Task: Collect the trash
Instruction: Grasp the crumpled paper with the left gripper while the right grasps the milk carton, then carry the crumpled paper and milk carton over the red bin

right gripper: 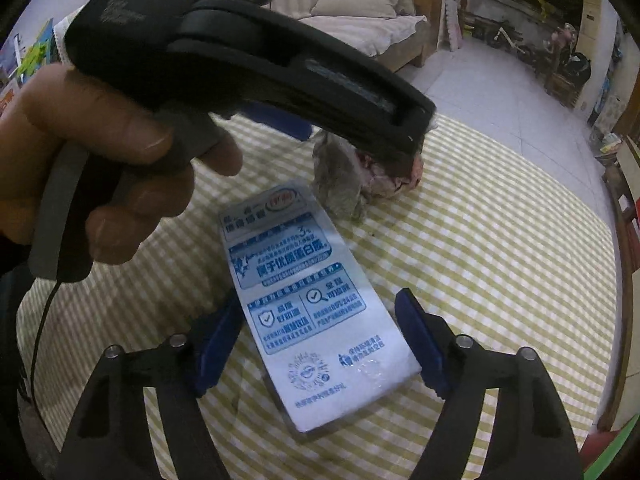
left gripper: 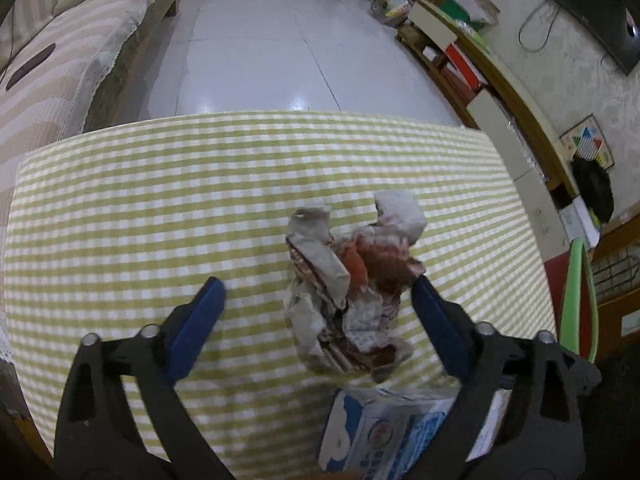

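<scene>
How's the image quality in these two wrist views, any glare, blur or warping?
Left wrist view: heavy fisheye bowing of the checked tablecloth, ceiling-light glare on the floor tiles, crumpled wrapper slightly soft. Right wrist view: the same warping, the hand and left tongs loom large and dark up close, a small shiny patch on the milk carton, print still legible.

We see a table (left gripper: 120, 208) covered by a yellow-green and white checked cloth. Directly on it lie two items: a crumpled wad of paper wrapper (left gripper: 352, 280), grey-white with red and brown print, and just beside it a flattened white carton (right gripper: 316, 320) with blue printing, lying flat. We note that the wrapper sits farther from the near edge than the carton.
</scene>
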Demonstrator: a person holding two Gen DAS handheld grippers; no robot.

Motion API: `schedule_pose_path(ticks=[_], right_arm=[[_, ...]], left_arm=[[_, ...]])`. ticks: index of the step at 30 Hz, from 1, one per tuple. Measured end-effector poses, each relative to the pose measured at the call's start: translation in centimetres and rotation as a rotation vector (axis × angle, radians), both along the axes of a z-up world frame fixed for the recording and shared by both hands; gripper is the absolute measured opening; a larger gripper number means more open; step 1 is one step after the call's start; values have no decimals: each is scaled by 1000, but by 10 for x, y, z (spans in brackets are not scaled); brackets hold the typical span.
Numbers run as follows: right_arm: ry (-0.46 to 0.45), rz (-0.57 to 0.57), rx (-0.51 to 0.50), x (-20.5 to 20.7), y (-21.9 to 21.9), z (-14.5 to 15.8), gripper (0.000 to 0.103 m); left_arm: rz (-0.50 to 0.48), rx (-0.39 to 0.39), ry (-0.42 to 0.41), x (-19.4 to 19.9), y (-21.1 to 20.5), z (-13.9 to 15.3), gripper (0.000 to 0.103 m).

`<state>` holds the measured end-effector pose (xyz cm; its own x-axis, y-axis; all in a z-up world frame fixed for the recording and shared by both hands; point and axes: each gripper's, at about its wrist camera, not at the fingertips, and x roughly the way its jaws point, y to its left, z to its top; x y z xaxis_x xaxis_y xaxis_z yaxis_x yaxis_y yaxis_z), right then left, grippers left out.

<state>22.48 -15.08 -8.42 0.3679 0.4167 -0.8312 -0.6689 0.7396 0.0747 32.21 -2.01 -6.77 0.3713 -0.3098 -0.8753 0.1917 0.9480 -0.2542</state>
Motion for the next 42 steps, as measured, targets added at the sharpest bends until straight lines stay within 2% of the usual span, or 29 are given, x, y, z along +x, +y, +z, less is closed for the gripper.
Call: schedule_pose_path(ticks=[5, 7, 10, 12, 16, 18, 25, 33, 42], right_arm=[[15, 0, 10, -6, -4, -3, 61], [19, -1, 10, -8, -6, -3, 59], [24, 3, 8, -15, -9, -2, 56], [36, 10, 18, -20, -9, -2, 56], [54, 8, 31, -27, -15, 1, 55], [59, 2, 33, -33, -16, 4, 54], [61, -43, 33, -55, -23, 19, 51], [75, -106, 46, -110, -39, 30, 50], [44, -161, 67, -152, -51, 59, 50]], left_arm=[[-18, 45, -21, 2, -3, 0, 82], [-22, 36, -24, 3, -4, 2, 70], [-39, 12, -15, 3, -8, 3, 58], [-40, 0, -8, 3, -10, 2, 55], [-51, -35, 20, -2, -9, 1, 39], [-50, -26, 24, -6, -8, 4, 36], [-6, 2, 28, -31, 2, 10, 34], [22, 31, -3, -70, 18, 29, 34], [69, 44, -80, -131, 31, 70, 34]])
